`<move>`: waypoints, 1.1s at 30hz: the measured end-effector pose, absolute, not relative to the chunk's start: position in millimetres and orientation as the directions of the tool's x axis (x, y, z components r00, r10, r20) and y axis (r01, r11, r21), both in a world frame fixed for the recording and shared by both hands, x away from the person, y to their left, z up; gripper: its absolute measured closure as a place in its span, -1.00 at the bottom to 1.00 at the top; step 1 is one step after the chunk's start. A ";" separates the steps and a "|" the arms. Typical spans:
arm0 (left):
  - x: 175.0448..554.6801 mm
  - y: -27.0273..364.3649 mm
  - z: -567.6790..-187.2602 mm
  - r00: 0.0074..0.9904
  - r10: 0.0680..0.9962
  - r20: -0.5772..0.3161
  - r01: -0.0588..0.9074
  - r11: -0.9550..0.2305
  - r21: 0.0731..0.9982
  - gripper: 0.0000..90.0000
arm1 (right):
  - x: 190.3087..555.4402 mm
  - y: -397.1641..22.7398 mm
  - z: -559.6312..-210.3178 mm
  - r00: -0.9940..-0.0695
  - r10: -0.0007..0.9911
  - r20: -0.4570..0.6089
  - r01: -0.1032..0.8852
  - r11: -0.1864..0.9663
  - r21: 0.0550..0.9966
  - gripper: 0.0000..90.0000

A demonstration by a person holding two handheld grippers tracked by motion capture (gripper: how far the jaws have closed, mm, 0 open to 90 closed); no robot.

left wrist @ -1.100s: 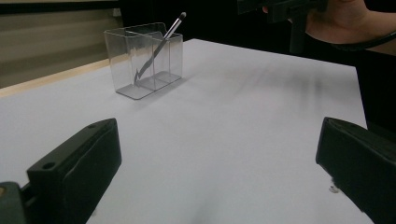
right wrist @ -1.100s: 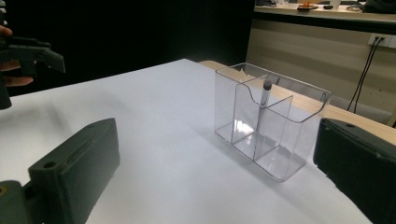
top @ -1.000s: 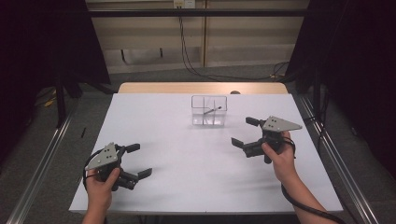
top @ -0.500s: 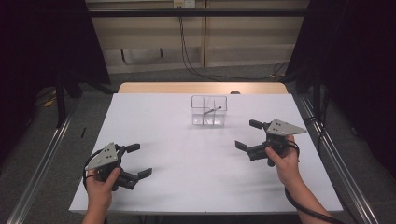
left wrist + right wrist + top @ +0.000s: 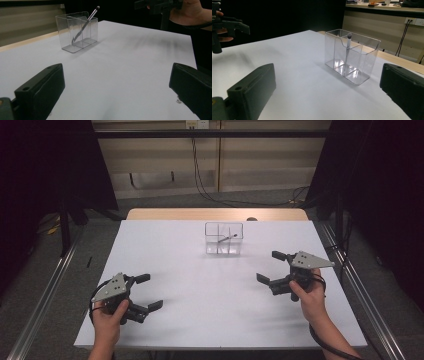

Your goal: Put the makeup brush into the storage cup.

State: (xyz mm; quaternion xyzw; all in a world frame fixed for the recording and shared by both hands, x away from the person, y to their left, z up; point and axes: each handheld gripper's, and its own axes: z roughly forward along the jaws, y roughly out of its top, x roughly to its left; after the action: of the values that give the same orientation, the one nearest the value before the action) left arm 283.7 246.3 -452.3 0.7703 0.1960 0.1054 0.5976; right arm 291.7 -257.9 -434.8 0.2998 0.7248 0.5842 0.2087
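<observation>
Two hand-held grippers and one container on a white table point(image 5: 210, 320), described L to R as seen in the high view. L gripper point(image 5: 146, 292): near the table's front-left corner, held in the person's left hand point(image 5: 107, 312), jaws spread wide, nothing between them; its own view shows both black jaws far apart over bare tabletop, aimed toward the container. Judged a resting or ready pose, well apart from any object. Centre: clear organiser point(image 5: 224, 239), toward the far edge, upright, with inner dividers making several compartments. One brush point(image 5: 227, 238), slim, dark-handled, leans diagonally inside, tip rising above the rim; in the left gripper view the brush point(image 5: 86, 23) crosses a divider line, so which compartment holds its foot cannot be told. Other compartments look empty. Leaning is presumably due to the wall supporting the long handle. R gripper point(image 5: 272, 267): right of the organiser and nearer the person, held in the right hand point(image 5: 307, 292), jaws likewise wide apart and empty, pointing left across the table; organiser point(image 5: 352, 56) sits ahead of it, not touched. Judged: brush already stowed, both tools standing off
</observation>
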 end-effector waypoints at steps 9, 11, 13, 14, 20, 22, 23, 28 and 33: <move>283.9 246.5 -452.4 0.901 0.427 -0.074 0.177 -0.207 0.962 -1.00 | 285.4 -264.9 -438.6 -0.729 0.682 0.050 0.196 0.138 0.971 -1.00; 284.0 246.4 -452.6 0.901 0.427 -0.073 0.177 -0.210 0.962 -1.00 | 284.0 -267.0 -439.4 -0.727 0.685 0.052 0.197 0.135 0.971 -1.00; 284.0 246.4 -452.6 0.901 0.427 -0.074 0.178 -0.209 0.962 -1.00 | 282.9 -269.1 -439.5 -0.725 0.687 0.052 0.196 0.134 0.972 -1.00; 284.1 246.3 -452.6 0.901 0.427 -0.074 0.178 -0.209 0.962 -1.00 | 282.2 -270.1 -439.6 -0.725 0.686 0.053 0.197 0.132 0.971 -1.00; 284.1 246.7 -452.5 0.900 0.429 -0.075 0.178 -0.206 0.962 -1.00 | 278.1 -275.0 -441.1 -0.720 0.692 0.058 0.201 0.127 0.971 -1.00; 284.0 246.6 -452.2 0.900 0.430 -0.072 0.177 -0.209 0.962 -1.00 | 276.7 -276.1 -442.0 -0.719 0.693 0.058 0.203 0.129 0.971 -1.00; 284.1 246.5 -452.3 0.901 0.428 -0.072 0.177 -0.210 0.962 -1.00 | 276.2 -276.7 -442.6 -0.719 0.693 0.057 0.201 0.129 0.971 -1.00; 284.1 246.7 -452.3 0.901 0.427 -0.074 0.177 -0.207 0.962 -1.00 | 272.8 -279.5 -444.5 -0.715 0.696 0.058 0.206 0.130 0.970 -1.00; 284.3 246.3 -452.4 0.902 0.425 -0.074 0.177 -0.208 0.962 -1.00 | 269.6 -283.1 -445.5 -0.715 0.697 0.056 0.200 0.127 0.971 -1.00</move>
State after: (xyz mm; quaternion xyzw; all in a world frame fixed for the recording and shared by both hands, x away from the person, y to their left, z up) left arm 284.3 246.3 -452.4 0.7702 0.1954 0.1039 0.5982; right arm 269.6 -283.1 -445.5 0.3118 0.7198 0.5825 0.2131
